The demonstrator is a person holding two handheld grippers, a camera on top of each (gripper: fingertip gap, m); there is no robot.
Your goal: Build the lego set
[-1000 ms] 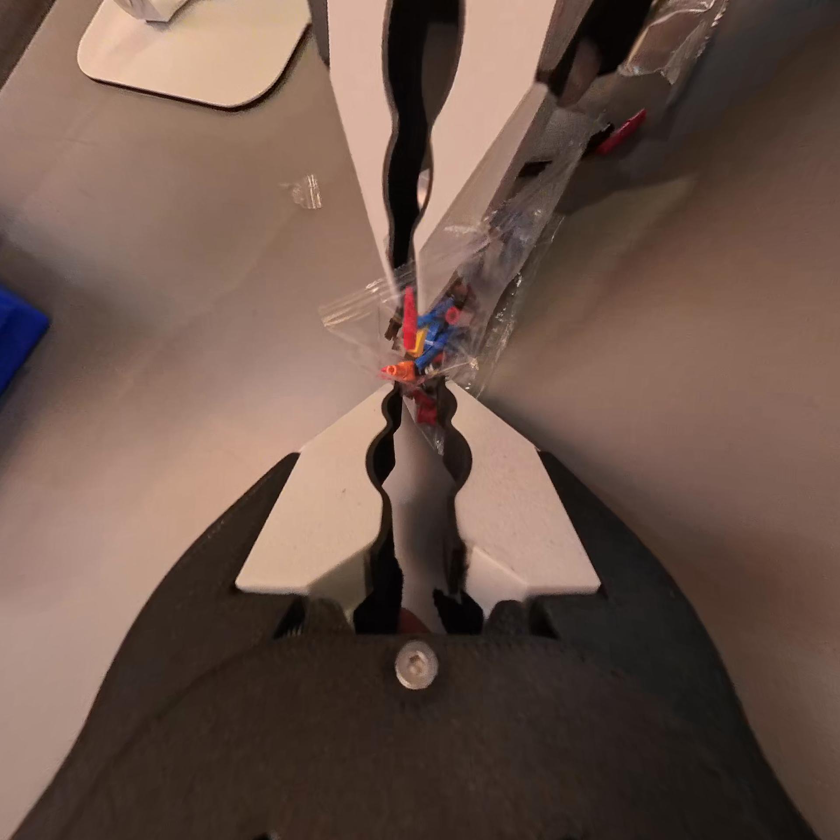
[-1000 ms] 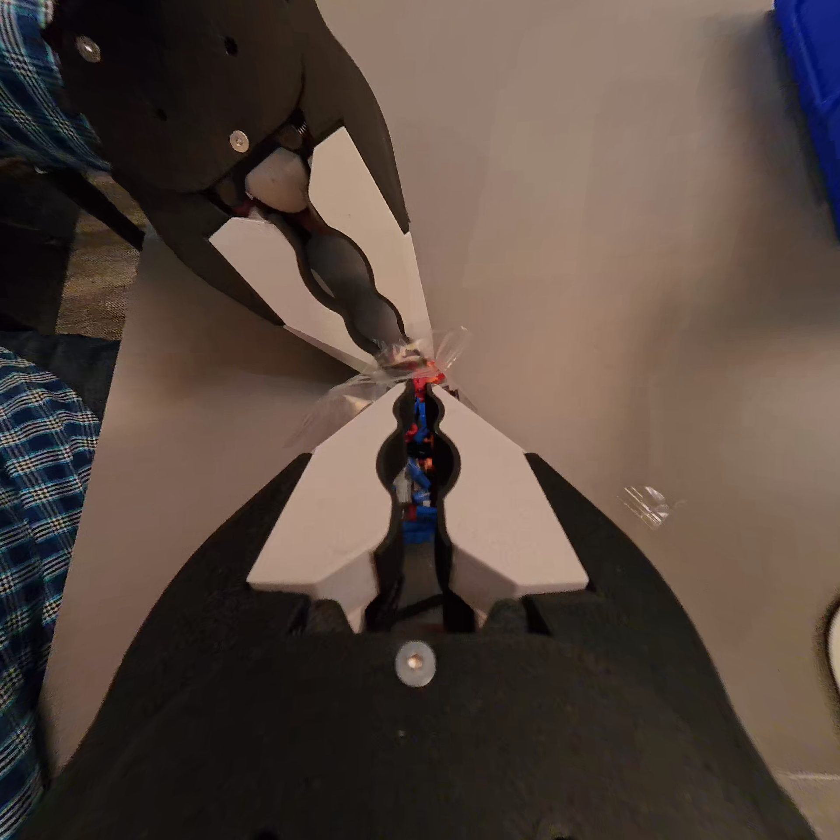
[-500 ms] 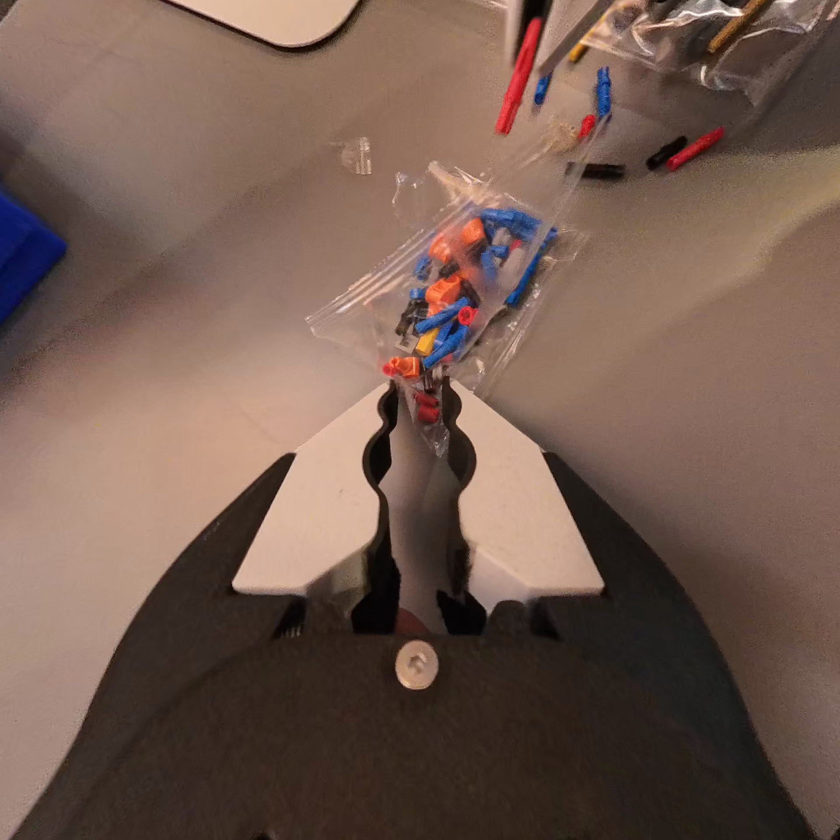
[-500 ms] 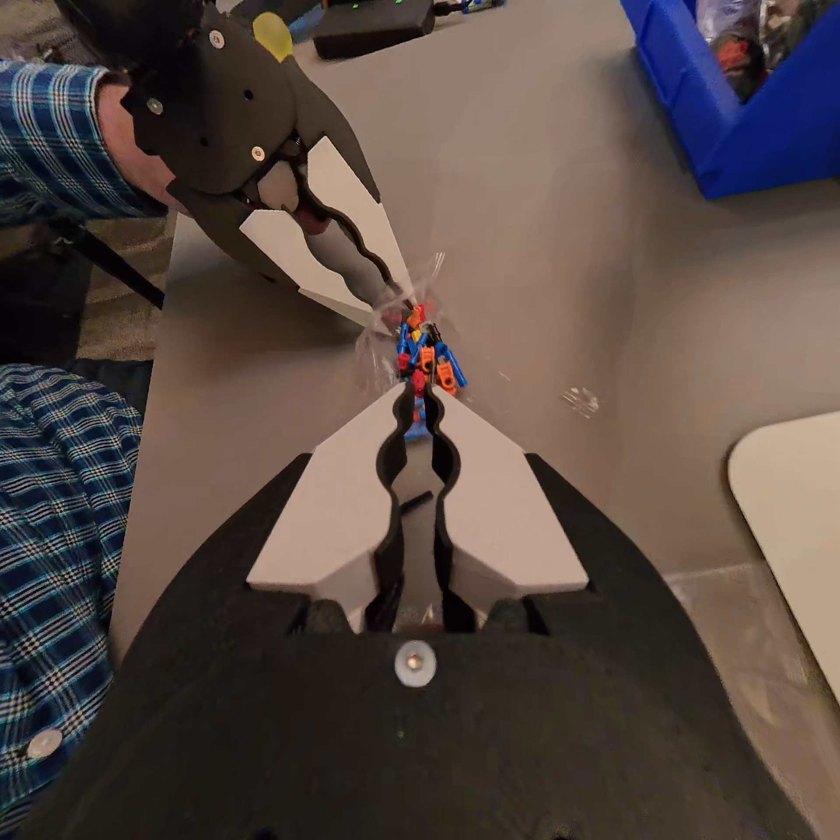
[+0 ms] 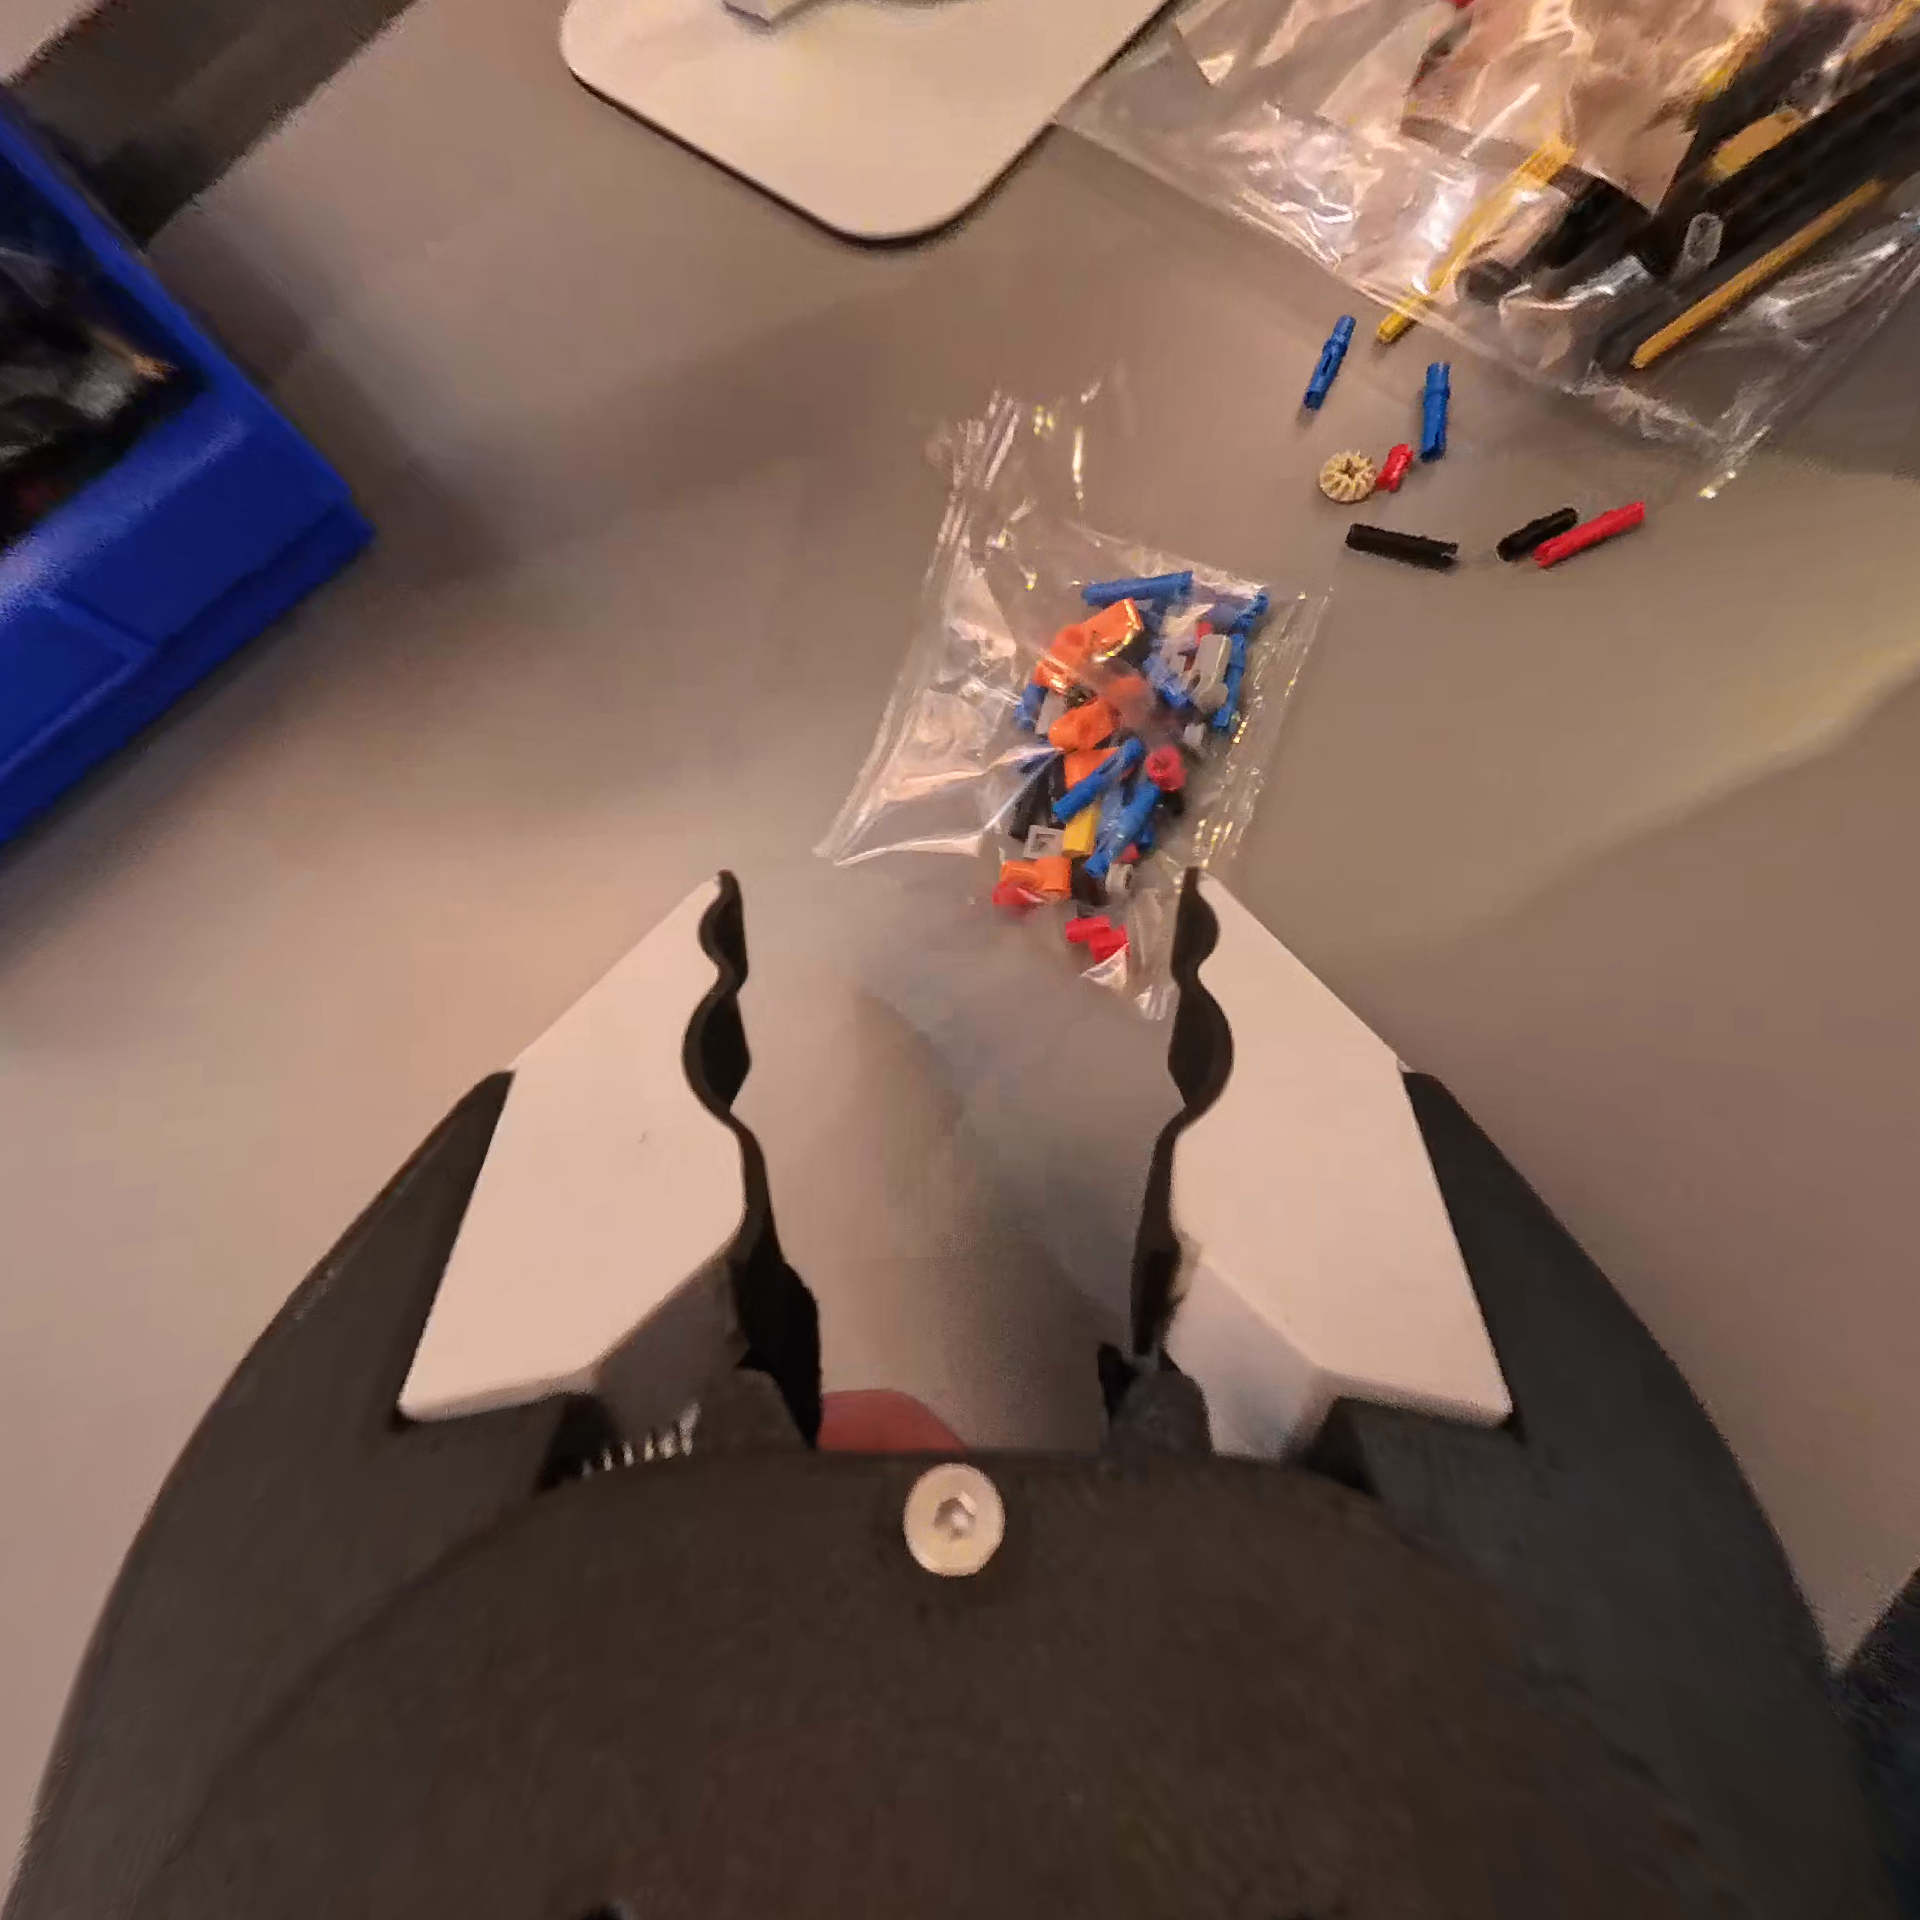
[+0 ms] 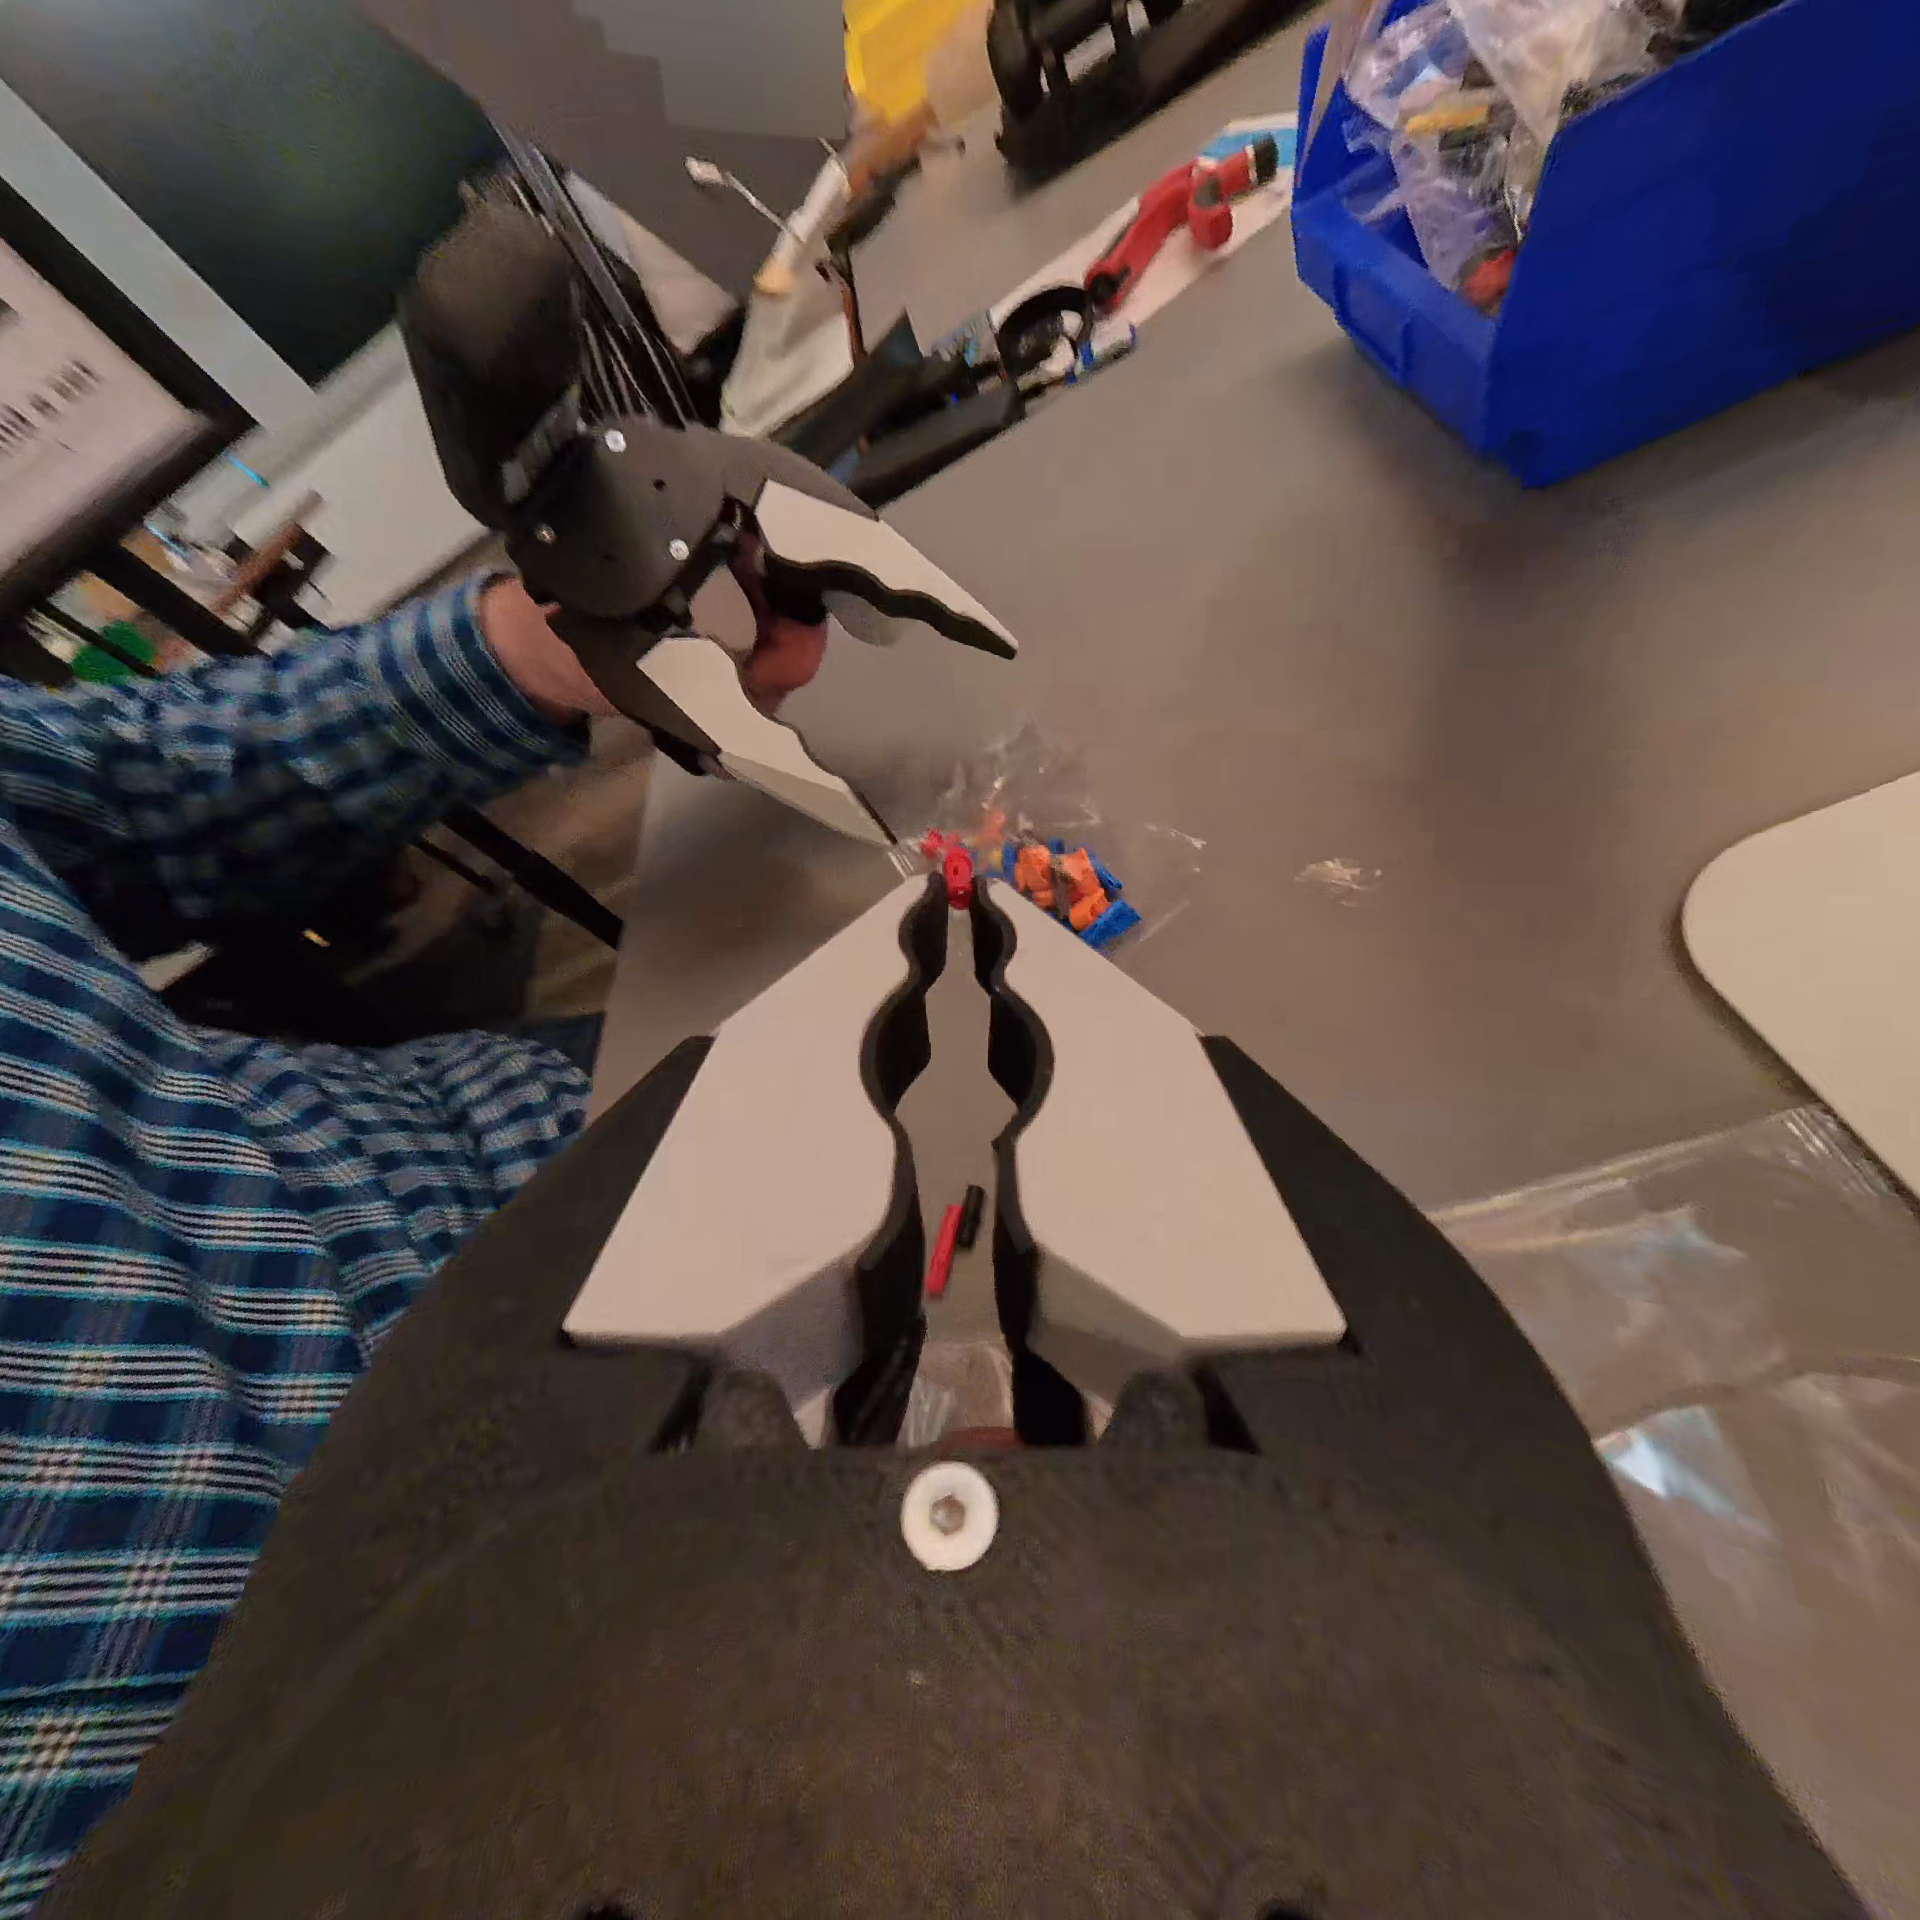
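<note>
blue bin [image 5: 156, 540] left | loose pins [image 5: 1397, 545] beside large bag [image 5: 1455, 166]

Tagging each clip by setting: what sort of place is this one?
Probably a workshop or lab bench rather than a home: a grey table carries a blue parts bin stuffed with bagged pieces, a red power tool lies farther back, and cables clutter the far end.

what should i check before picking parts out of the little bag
1. Left tongs open and empty: ok.
2. Right tongs free to grab: cannot tell; nearly closed, a red piece sits at the tips.
3. Small bag flat on the table: ok.
4. Bag torn open: cannot tell.
5. Loose pins lie apart from the bag: ok.
</note>
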